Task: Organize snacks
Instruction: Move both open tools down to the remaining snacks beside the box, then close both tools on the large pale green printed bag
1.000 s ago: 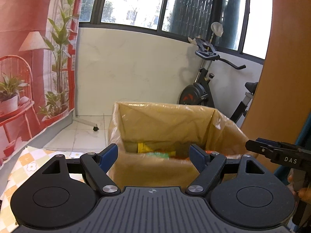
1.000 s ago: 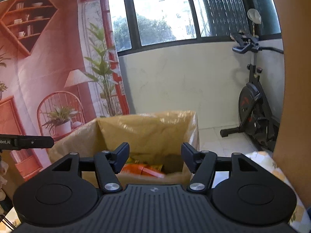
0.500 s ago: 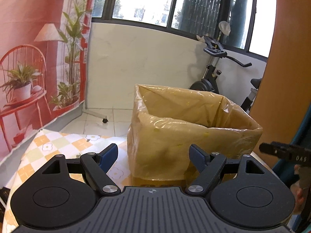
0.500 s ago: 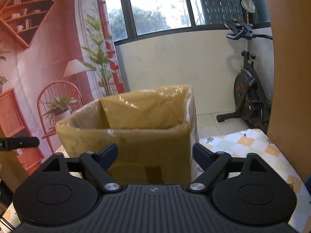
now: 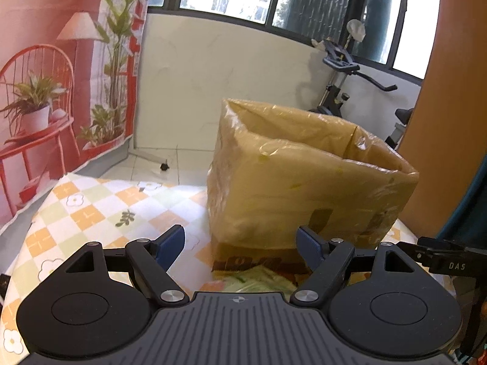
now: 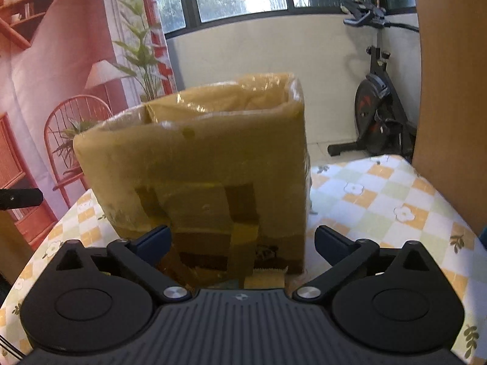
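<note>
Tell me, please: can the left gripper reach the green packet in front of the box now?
Probably yes. The left gripper has open, empty jaws, and the green packet lies just below them, before the lined cardboard box, with nothing between.

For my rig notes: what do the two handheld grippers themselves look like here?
Both match: the left gripper and right gripper have a ribbed dark grey body, round black discs, black linkage arms with silver pivot bolts, and blue fingertip pads. The right gripper's finger shows white "DAS" lettering in the left view.
</note>
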A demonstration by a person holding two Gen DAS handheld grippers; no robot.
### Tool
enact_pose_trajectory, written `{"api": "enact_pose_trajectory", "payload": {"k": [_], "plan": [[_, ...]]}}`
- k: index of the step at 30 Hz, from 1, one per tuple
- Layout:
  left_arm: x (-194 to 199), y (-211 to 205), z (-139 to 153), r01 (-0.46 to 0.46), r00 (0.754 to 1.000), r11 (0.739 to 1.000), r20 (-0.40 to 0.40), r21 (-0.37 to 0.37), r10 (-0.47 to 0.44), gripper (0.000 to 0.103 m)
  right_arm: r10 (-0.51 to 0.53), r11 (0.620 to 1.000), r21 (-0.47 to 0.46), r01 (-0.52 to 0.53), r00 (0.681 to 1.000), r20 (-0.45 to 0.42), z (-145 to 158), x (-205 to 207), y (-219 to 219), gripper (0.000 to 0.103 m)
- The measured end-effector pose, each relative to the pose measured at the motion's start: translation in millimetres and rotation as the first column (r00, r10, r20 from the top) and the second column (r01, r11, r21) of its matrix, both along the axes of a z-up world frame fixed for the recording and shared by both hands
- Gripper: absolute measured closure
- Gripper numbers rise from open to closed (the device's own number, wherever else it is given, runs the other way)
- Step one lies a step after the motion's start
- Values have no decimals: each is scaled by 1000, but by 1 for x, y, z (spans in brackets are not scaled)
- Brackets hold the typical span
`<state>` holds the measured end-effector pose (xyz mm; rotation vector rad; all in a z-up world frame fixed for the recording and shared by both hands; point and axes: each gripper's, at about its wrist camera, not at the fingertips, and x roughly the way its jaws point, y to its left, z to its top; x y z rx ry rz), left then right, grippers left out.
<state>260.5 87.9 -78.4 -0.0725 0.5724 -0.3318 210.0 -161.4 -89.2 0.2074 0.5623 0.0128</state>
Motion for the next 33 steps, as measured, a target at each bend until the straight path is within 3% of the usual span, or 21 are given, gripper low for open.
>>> {"api": "enact_pose_trajectory", "payload": {"k": [12,20,24,30,33], "plan": [[-7,1,-11,-20,1000,999,-23,36,20,21,23,999,-28,-25,998,-64,-16,14,8,0],[-14,10,-17,-43,997,998,-60,38,45,21,65,998,-9,-65,996,-53,-22,16,9,0],[-15,13,-20,-58,995,997,-74,45,61,21,78,996,33,-78,997,25,-23,11,11,0],[-20,14,-27,-65,993,998,-95,18,67,21,138,986,95,-133,990,-41,-25,18,15,0],[-25,11,-34,-55,992,998,-112,22,57,21,165,985,54,-162,985,-49,-22,19,23,0]]}}
